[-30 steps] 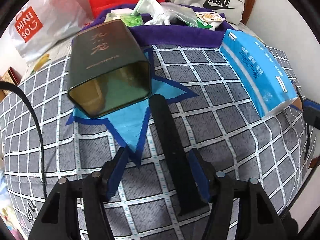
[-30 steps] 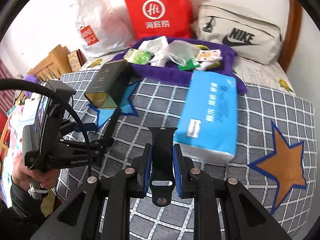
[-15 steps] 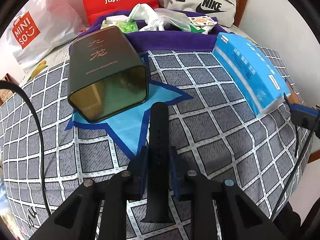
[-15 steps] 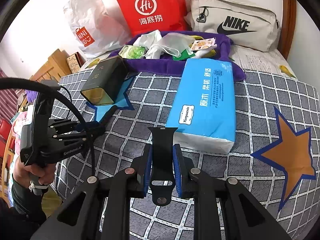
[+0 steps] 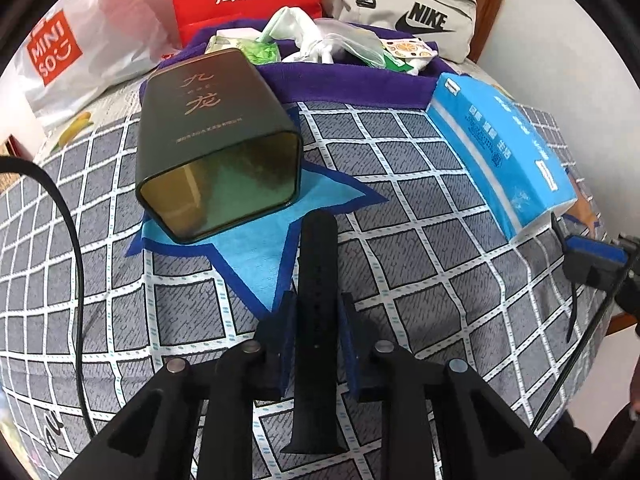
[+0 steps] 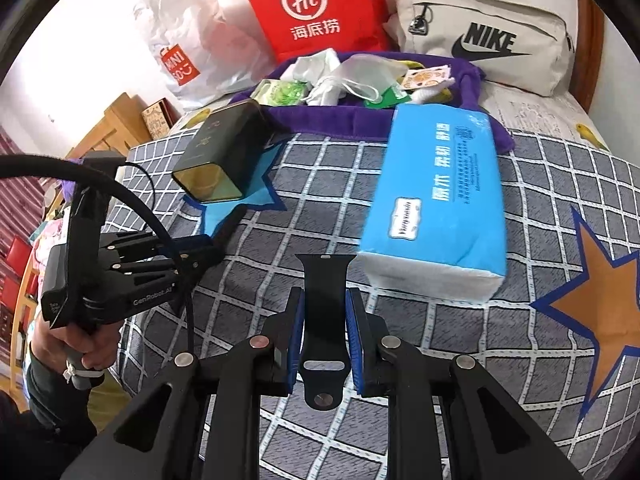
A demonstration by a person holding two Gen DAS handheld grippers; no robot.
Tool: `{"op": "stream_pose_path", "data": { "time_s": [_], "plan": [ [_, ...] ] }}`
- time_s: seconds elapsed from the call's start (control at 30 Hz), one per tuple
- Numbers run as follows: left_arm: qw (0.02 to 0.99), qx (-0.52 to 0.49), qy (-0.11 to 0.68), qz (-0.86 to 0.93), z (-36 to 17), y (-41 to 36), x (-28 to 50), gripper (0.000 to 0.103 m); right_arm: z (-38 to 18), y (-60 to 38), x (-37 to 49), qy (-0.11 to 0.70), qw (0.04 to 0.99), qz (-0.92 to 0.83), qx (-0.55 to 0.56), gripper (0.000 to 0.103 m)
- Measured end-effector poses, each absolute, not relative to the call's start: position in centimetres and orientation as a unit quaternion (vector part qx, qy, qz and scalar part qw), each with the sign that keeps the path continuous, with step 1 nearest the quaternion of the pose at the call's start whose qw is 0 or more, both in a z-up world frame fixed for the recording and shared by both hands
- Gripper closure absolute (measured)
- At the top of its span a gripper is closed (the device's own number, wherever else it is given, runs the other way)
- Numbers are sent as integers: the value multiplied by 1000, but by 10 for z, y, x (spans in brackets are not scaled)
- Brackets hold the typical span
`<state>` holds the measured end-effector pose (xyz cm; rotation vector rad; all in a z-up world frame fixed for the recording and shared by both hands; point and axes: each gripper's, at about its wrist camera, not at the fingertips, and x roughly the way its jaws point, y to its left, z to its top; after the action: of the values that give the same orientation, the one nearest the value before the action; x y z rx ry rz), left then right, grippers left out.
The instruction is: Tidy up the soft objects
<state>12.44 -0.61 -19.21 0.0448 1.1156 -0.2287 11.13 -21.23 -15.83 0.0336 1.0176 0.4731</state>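
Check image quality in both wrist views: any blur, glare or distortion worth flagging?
Left wrist view: strong fisheye bending of the grey checked bedspread, dark vignette corners; the dark green rectangular tin reflects on its glossy end; the long black rubber strap is sharp. Right wrist view: same barrel distortion; the blue plastic-wrapped tissue pack looks slightly smeared; the white wall is overexposed.

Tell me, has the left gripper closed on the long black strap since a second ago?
Yes. The left gripper had its fingers spread wide of the long black strap; now they pinch it, just below the blue star on the bedspread.
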Motion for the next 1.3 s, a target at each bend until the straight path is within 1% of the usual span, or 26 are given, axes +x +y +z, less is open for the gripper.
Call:
{"op": "stream_pose_path", "data": {
  "time_s": [0.1,0.33,0.63,1.03,1.3],
  "plan": [
    [840,2,531,-111,-186,0,121,83,-152,-209,107,476,849,230,13,82],
    [854,-30,503,-131,-154,11,106,83,-132,-210,101,457,858,233,13,82],
    [869,-19,476,-135,-116,11,102,83,-109,-211,101,431,873,228,6,82],
    [883,-15,444,-150,-78,10,130,83,-94,-219,131,419,879,227,9,82],
    [889,-22,430,-155,-60,16,166,83,-87,-219,175,413,883,223,7,82]
  ]
}}
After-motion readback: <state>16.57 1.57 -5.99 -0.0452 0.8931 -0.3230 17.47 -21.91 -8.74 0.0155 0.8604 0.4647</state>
